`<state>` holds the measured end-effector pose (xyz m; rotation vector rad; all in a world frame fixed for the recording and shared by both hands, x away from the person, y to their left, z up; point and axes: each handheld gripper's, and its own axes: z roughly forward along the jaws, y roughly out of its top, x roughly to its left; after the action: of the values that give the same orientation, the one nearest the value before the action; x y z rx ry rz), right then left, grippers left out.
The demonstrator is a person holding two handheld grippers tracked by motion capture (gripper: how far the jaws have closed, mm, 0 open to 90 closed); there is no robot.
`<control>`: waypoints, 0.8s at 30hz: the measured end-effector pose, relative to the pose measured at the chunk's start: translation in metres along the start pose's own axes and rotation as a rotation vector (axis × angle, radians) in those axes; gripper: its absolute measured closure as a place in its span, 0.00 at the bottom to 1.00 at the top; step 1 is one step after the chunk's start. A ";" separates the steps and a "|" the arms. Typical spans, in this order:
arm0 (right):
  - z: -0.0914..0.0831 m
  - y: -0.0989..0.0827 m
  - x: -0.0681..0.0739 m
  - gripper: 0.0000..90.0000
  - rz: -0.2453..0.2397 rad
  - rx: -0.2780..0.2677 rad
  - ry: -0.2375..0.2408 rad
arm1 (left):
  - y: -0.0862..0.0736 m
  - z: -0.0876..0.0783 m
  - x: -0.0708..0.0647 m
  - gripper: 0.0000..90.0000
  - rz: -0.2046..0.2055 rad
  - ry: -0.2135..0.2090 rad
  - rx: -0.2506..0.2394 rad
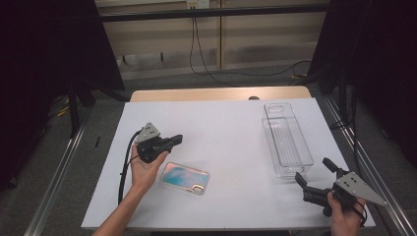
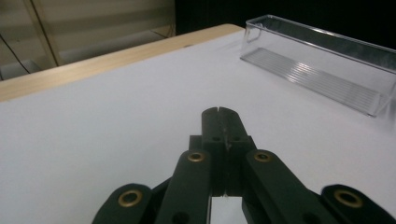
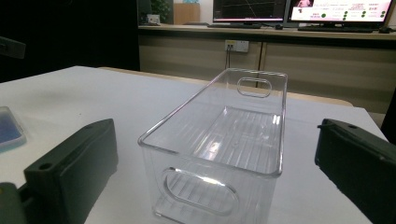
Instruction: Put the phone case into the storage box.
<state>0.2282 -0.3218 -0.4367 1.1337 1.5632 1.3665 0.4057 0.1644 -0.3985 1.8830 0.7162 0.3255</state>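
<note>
A: At a white-covered table (image 1: pixel 226 147), a person's left hand (image 1: pixel 142 169) holds the left black two-jaw tongs (image 1: pixel 178 139) at the left side, jaws pressed flat together with nothing between them.

B: And the phone?

A: A flat rectangular smartphone in a glossy blue-and-pink iridescent case (image 1: pixel 185 177) lies flat on the table just beside that hand, on its right and nearer the front edge. The closed tongs point past it toward the right, not touching it.

B: What sits on the right?

A: A long, clear plastic rectangular bin with oval handle cut-outs (image 1: pixel 286 137) stands upright, running from near to far along the right half. It holds nothing.

B: And the right tongs?

A: The right black tongs (image 1: pixel 314 171), held by the right hand (image 1: pixel 345 216) at the near right corner, stand with jaws spread wide. In the right gripper view the bin's near end (image 3: pixel 212 184) sits between the two jaws, which are apart from its walls.

B: Any contact there?

A: None visible; the pads (image 3: pixel 74 158) stand clear of the plastic.
</note>
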 end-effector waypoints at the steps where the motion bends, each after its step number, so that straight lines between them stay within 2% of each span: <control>1: 0.000 0.000 0.000 0.00 -0.002 0.000 0.001 | -0.001 0.002 0.001 1.00 -0.018 -0.011 0.015; 3: 0.000 0.000 0.000 0.00 -0.003 0.004 0.002 | -0.002 0.003 0.002 1.00 -0.026 -0.011 0.026; 5: -0.001 0.000 0.000 0.00 -0.002 0.002 0.002 | -0.004 0.005 0.002 1.00 -0.021 -0.007 0.059; 7: -0.001 0.000 0.001 0.00 -0.002 0.001 0.006 | -0.005 0.005 0.004 1.00 -0.041 -0.009 0.083; 11: -0.002 -0.001 0.001 0.00 -0.002 0.002 0.004 | -0.007 0.008 0.006 1.00 -0.048 -0.010 0.147; 14: -0.001 -0.001 0.001 0.00 -0.003 0.004 0.010 | -0.009 0.010 0.008 1.00 -0.036 0.002 0.177; 20: -0.001 -0.001 0.002 0.00 -0.005 0.003 0.012 | -0.013 0.014 0.009 1.00 -0.051 -0.014 0.245; 22: -0.001 -0.001 0.002 0.00 -0.005 0.003 0.013 | -0.014 0.015 0.009 1.00 -0.056 -0.032 0.262; 24: -0.001 -0.001 0.002 0.00 -0.004 0.003 0.014 | -0.015 0.017 0.010 1.00 -0.052 -0.028 0.288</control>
<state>0.2267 -0.3205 -0.4372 1.1240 1.5772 1.3732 0.4175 0.1622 -0.4204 2.1311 0.8265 0.1677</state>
